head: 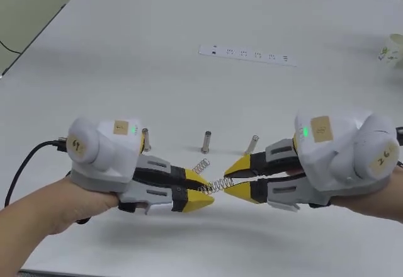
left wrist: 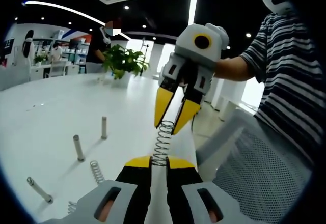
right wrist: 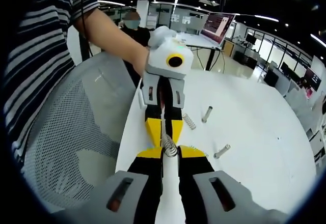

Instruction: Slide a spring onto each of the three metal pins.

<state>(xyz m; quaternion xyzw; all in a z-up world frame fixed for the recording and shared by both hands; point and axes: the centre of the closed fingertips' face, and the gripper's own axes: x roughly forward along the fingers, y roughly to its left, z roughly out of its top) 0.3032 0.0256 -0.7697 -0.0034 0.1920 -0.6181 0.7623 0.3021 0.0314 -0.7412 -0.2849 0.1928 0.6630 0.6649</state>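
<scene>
1. The left tool is clenched on one end of a spring, which is held off the counter on the near side of the middle pin.
2. The right tool has its jaws on either side of the spring's other end. I cannot tell whether they pinch it or only bracket it.
3. This looks like a re-grip between the tools. One tool should hold firmly before the other lets go. The grip should sit on the coil's side near one end, leaving the bore open. The spring can then be turned upright over the middle pin and lowered straight.
4. A second spring lies on the counter between the middle pin and the held one.
5. All three pins look bare.
6. The left pin is partly hidden behind the left tool's body.
7. The right pin seems tilted. Whether it stands or lies is hard to make out.
</scene>
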